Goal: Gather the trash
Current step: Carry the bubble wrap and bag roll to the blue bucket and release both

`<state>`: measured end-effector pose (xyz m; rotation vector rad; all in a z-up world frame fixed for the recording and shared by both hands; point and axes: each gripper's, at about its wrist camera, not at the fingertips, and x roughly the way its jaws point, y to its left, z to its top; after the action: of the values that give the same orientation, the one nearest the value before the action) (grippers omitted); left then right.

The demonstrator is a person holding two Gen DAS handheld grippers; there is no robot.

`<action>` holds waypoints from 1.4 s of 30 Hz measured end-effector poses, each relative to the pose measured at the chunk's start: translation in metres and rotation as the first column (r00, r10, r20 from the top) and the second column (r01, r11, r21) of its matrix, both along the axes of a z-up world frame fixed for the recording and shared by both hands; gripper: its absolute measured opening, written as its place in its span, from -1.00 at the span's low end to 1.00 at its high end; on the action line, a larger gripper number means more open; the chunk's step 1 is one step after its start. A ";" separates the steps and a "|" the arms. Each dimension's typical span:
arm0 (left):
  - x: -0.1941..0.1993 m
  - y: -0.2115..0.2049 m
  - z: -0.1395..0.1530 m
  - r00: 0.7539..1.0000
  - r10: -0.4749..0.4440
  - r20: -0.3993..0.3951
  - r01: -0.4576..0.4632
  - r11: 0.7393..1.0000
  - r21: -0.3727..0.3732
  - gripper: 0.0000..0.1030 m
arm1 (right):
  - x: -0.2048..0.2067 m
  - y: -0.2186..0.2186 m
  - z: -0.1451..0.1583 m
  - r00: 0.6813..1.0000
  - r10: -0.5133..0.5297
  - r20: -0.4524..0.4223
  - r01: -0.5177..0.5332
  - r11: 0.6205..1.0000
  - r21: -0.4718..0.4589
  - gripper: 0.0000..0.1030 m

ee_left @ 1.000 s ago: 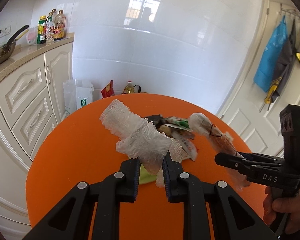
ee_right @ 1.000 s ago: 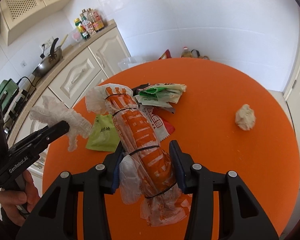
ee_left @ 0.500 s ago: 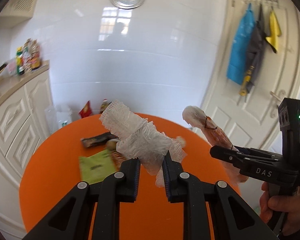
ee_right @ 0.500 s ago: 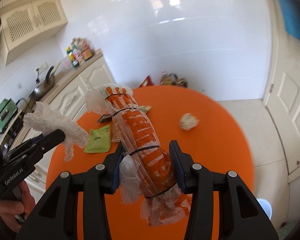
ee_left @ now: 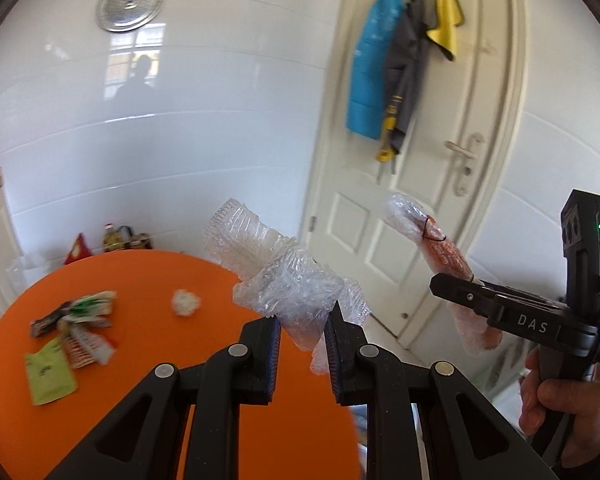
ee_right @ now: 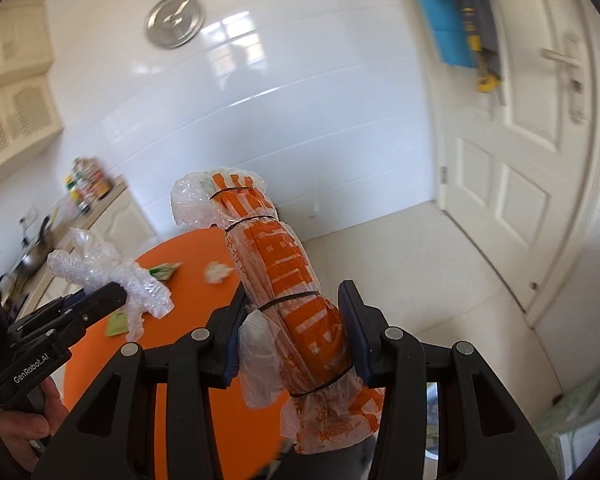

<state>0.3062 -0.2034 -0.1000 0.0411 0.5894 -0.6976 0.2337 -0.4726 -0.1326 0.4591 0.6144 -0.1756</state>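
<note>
Gripping a crumpled clear plastic wrap (ee_left: 288, 280) at lower centre, the left claw (ee_left: 302, 332) holds it above the orange tabletop (ee_left: 148, 280); wrappers (ee_left: 76, 328) and a paper ball (ee_left: 185, 303) lie at lower left, and the right claw (ee_left: 452, 286) appears at right, clamped on an orange bag roll (ee_left: 440, 248). Right wrist view: right claw (ee_right: 292, 328) closed on the orange bag roll (ee_right: 288, 272) at centre; left claw (ee_right: 112, 290) at left, holding the clear plastic wrap (ee_right: 108, 272) over the tabletop (ee_right: 188, 248).

Bag roll (ee_right: 296, 280): orange with white blocky print, black bands. Bubble wrap (ee_left: 288, 280) clear; table (ee_left: 148, 280) plain orange. Door (ee_left: 432, 160) white, apron (ee_left: 370, 64) blue, cloth (ee_left: 446, 16) yellow.
</note>
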 end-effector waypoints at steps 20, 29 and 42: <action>0.043 -0.196 -0.119 0.861 -0.331 -0.387 0.408 0.903 0.135 -0.68 | -0.107 -0.168 -0.177 0.885 -0.332 -0.327 0.397 0.905 0.154 -0.15; 0.077 -0.251 -0.174 0.802 -0.289 -0.523 0.435 0.883 0.178 -0.67 | -0.098 -0.193 -0.244 0.840 -0.332 -0.429 0.454 0.863 0.221 -0.14; 0.124 -0.379 -0.234 0.797 -0.146 -0.586 0.425 0.825 0.372 0.65 | -0.105 -0.206 -0.286 0.794 -0.349 -0.497 0.515 0.821 0.246 0.80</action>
<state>0.4300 -0.5825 -0.3345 0.4362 1.3242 -0.8568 0.1286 -0.6790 -0.4188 0.9508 0.9822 -0.6333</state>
